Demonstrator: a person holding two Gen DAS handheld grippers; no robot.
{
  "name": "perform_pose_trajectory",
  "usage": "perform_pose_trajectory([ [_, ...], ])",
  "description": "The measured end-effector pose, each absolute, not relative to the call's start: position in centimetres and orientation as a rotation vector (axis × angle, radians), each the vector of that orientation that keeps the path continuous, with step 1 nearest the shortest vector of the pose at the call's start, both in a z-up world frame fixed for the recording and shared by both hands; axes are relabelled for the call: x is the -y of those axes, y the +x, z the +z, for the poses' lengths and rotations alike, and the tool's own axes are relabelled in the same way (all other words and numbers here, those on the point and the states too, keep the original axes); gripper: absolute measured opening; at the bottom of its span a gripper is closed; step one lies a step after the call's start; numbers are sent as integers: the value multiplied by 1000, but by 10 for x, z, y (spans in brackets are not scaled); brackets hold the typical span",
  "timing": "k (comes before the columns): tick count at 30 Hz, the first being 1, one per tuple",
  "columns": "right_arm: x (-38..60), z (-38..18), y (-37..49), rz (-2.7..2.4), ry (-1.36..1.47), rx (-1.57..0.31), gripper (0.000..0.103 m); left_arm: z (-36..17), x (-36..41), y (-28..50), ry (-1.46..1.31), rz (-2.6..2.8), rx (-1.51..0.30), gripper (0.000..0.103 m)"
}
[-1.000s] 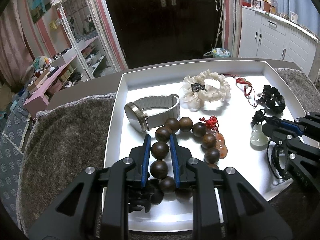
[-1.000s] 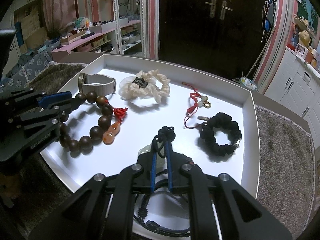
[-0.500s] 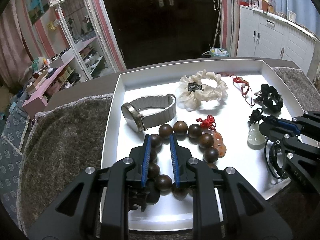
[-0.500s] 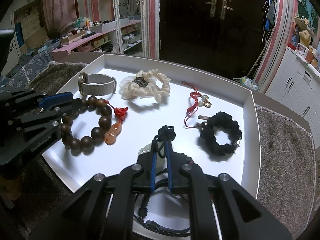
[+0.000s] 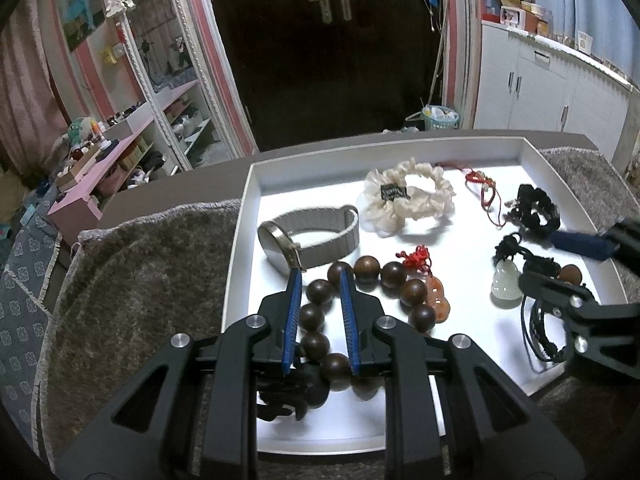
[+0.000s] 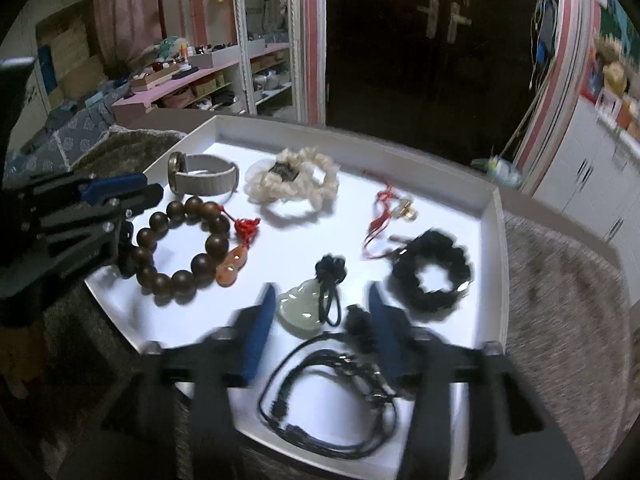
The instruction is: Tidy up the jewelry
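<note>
I have the wooden bead bracelet (image 5: 362, 300) lying flat at the near left of the white tray (image 5: 248, 216), its orange gourd charm and red knot turned toward the tray's middle. My left tongs (image 5: 318, 312) straddle its near-left arc, blades close beside the beads; I judge them clamped on a bead low in the gap, though I can't be certain the pads press.

To its right lies the pale jade gourd pendant (image 6: 300, 308), its black cord (image 6: 332, 400) coiled toward the near edge. My right tongs (image 6: 320, 320) are opening, blades clear on both sides, so I judge I'm letting it settle here.

Farther back lie the grey watch (image 5: 308, 236), cream scrunchie (image 5: 408, 204), red cord charm (image 6: 390, 210) and black scrunchie (image 6: 434, 276), well apart. The tray rests on a shaggy grey mat (image 5: 132, 292).
</note>
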State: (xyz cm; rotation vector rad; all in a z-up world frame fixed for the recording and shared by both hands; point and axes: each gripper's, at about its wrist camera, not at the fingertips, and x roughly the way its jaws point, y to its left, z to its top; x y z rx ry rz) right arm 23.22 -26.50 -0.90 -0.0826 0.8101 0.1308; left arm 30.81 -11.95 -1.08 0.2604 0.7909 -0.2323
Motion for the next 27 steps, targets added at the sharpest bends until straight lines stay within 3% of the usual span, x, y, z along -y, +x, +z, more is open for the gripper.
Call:
perform_pose_trajectory([
  [7,286,28,212,67,-91,-756,51,14,107,301,236,-204,-742,18],
  [10,299,49,191,26,-69,-724,56,27,98,287,227,-192,-717,27],
  [13,309,64,164,-54,-53,-697,80,41,88,269,208,-194,-685,51],
  [14,309,67,155,-69,-52,-690,89,47,84,256,204,-198,-655,68],
  [15,308,68,145,-74,-59,-684,91,53,79,240,204,-199,-614,86],
  [17,303,68,127,-97,-75,-675,94,60,71,217,207,-194,-567,97],
  [20,290,61,93,-145,-79,-637,100,61,56,182,205,-195,-542,100],
  [27,268,22,34,-112,50,-617,100,23,33,128,212,-181,-564,100],
])
